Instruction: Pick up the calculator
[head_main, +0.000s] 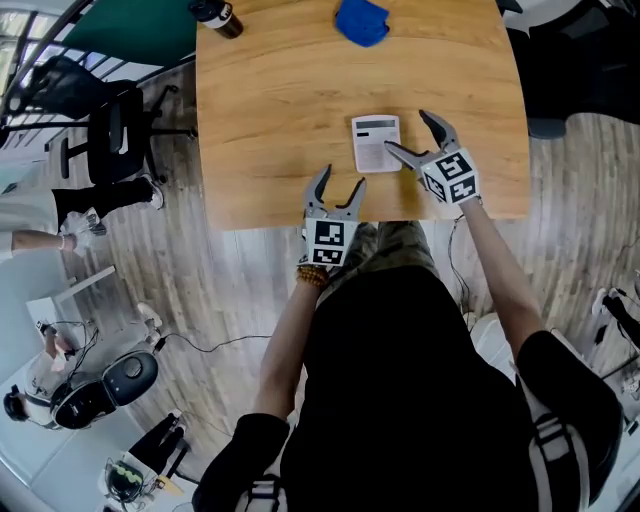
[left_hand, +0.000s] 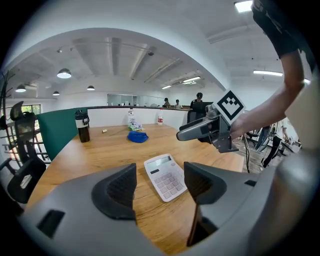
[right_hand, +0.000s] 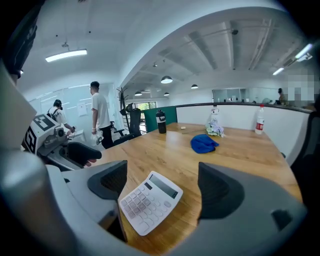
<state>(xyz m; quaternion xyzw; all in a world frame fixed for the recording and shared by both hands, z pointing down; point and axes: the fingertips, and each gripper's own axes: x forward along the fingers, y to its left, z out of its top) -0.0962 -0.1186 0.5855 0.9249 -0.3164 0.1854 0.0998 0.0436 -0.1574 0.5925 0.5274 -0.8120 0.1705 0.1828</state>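
Note:
A white calculator (head_main: 376, 142) lies flat on the wooden table (head_main: 270, 100), near its front edge. My right gripper (head_main: 410, 136) is open just to the calculator's right, one jaw reaching over its right edge. From the right gripper view the calculator (right_hand: 150, 201) sits between the spread jaws of the right gripper (right_hand: 162, 182), close to the left one. My left gripper (head_main: 337, 186) is open too, at the table's front edge, in front of the calculator and a little left. Its own view has the calculator (left_hand: 166, 176) just beyond the left gripper (left_hand: 160, 185) and the right gripper (left_hand: 210, 127) hanging above it.
A blue cloth (head_main: 361, 21) lies at the table's far side, a dark bottle (head_main: 217, 16) at the far left corner. An office chair (head_main: 112, 132) stands left of the table. Two people (right_hand: 100, 120) stand beyond the table in the right gripper view.

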